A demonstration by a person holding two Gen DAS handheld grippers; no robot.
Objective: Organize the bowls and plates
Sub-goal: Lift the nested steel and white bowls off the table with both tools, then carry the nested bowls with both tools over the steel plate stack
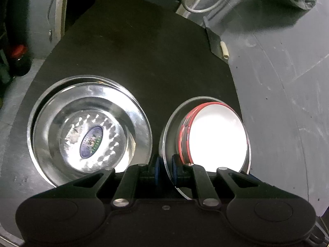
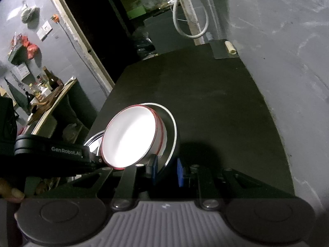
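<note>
Left gripper clamps steel plate rim — glossy, round.

Only one text reads clearly from my side: "GenRobot.AI" in pale letters on the black housing of my left tongs, at about nine o'clock in the right wrist view. The oval blue sticker inside the steel bowl carries print too blurred to read.

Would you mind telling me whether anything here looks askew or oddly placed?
Yes: the white red-rimmed bowl sits steeply tilted inside the steel bowl, which both the left gripper and right gripper clamp by its rim.
</note>
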